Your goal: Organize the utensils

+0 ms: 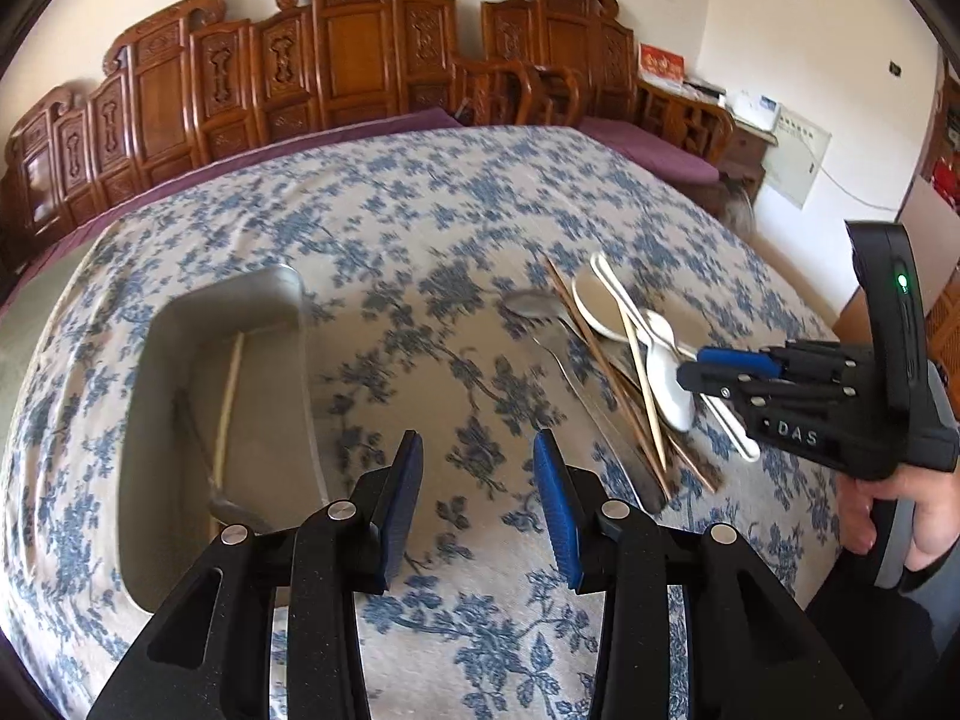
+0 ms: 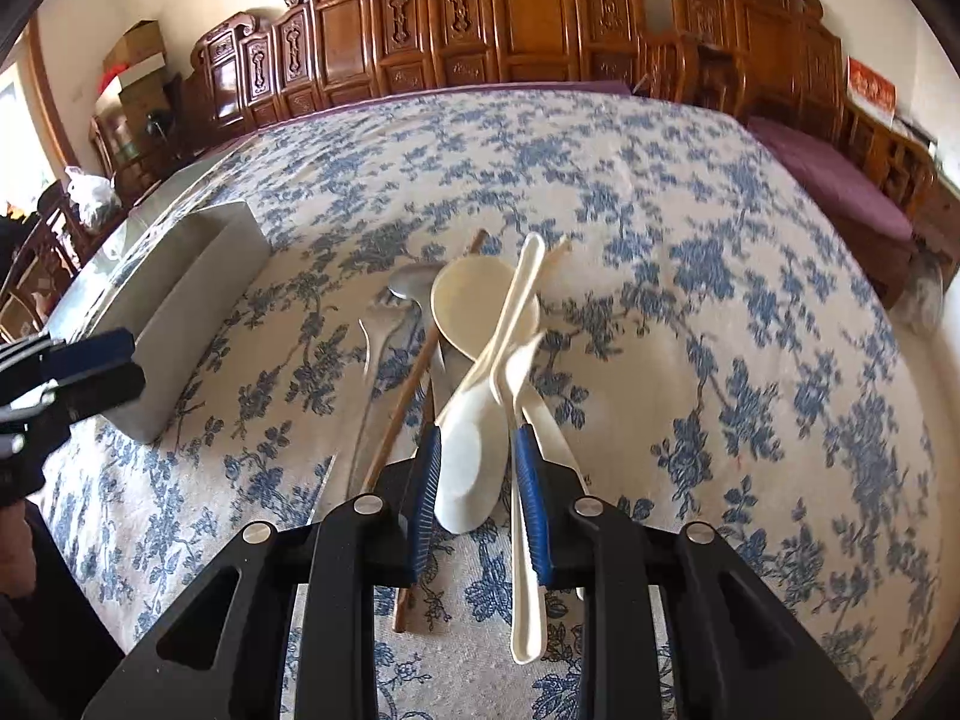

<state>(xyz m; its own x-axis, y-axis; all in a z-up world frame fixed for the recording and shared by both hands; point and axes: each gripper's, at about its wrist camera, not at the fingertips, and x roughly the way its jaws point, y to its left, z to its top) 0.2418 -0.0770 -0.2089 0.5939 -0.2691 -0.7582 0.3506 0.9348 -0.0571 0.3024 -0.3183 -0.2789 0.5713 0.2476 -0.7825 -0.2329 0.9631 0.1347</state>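
The lower part of each wrist view was taken up by the gripper's own black frame, hiding the cloth beneath. In the left wrist view the left gripper stood with its jaws parted and nothing between them, only the blue-flowered tablecloth showing in the gap. Left of it lay the grey metal tray, its near corner cut off behind the gripper's frame; inside it a pale chopstick ran along the floor and the bowl of a metal spoon was half hidden at the bottom. Motion blur smeared the tray's right rim.

At the right of that view the right gripper reached in from the edge, held by a hand that the frame cut off. Its tips were over the pile of utensils: white plastic spoons, a metal spoon and brown chopsticks lying crossed, the lower ones hard to tell apart.

In the right wrist view the right gripper's blue pads stood apart on either side of a white spoon, whose bowl lay between them; I could not tell whether either pad touched it. A second white spoon's handle ran under the right-hand pad. Brown chopsticks vanished beneath the gripper at lower centre.

Open cloth spread across the upper and right parts of both views to the table's far edge, where carved wooden chairs lined the wall.
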